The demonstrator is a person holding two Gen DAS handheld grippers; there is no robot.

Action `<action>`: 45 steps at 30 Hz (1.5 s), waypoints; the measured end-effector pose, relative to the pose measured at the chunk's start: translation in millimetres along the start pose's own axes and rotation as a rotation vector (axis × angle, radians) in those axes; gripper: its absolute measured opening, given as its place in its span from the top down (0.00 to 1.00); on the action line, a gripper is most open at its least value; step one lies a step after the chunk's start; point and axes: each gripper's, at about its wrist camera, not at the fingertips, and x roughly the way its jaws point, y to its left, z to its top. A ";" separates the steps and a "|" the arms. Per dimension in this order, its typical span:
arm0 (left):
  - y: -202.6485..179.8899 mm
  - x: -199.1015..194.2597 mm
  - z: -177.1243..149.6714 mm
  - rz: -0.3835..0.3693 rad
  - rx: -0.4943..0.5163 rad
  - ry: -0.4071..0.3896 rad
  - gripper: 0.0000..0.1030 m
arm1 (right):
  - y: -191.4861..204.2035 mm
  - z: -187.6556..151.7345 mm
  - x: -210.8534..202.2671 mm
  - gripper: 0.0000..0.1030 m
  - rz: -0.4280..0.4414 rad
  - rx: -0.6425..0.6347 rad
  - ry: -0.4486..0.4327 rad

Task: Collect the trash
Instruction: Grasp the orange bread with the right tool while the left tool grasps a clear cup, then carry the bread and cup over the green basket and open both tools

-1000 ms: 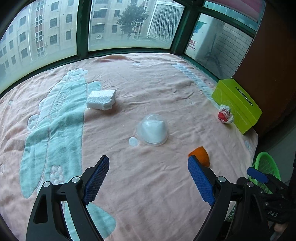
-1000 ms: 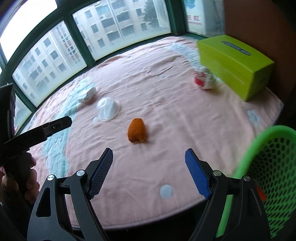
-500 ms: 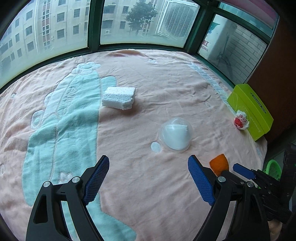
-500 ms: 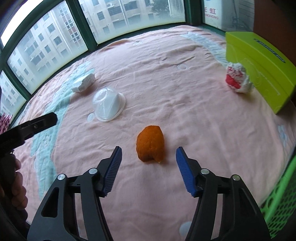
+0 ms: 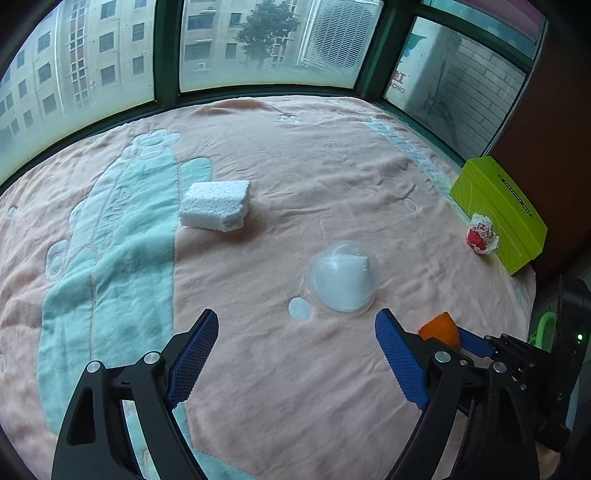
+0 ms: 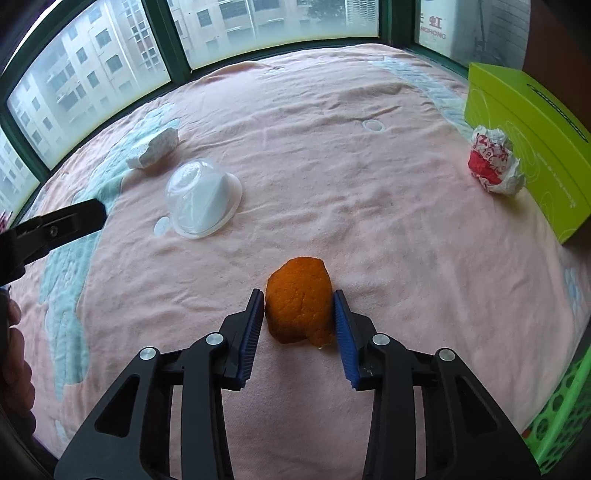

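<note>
Right wrist view: the right gripper [image 6: 299, 314] has its two blue pads pressed against the sides of an orange peel [image 6: 298, 308], which rests on the pink blanket [image 6: 332, 166] near the bed's near edge, toward its right corner. Past that corner, low on the right, a green mesh basket [image 6: 554, 417] stands off the bed, close to the gripper's right finger. Along the right edge lies a lime-green box [image 6: 532, 122], and a crumpled red-and-white wrapper [image 6: 493, 166] sits touching its near face. The stretch of blanket between the peel and the wrapper is bare. To the left of the peel, well apart, an upturned clear plastic cup [image 6: 203, 199] rests rim down, and beyond it a white foam block [image 6: 153, 151] lies toward the far left side, near the windows [image 6: 258, 22] that run along the far edge.

The left wrist view shows the left gripper [image 5: 295, 354] spread wide with nothing between its pads, hovering over the middle of the near edge. The cup [image 5: 343, 280] lies just ahead of it, slightly right of centre, and the foam block [image 5: 216, 206] further off to the left. Between its fingers there is only bare blanket. The right gripper's black frame crowds the lower right corner, with the peel [image 5: 439, 328] showing just behind the left gripper's right finger.
</note>
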 end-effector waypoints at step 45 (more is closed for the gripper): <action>-79.9 12.8 3.0 -0.080 0.151 0.027 0.45 | -69.3 -47.2 -115.5 0.66 0.048 0.235 -0.148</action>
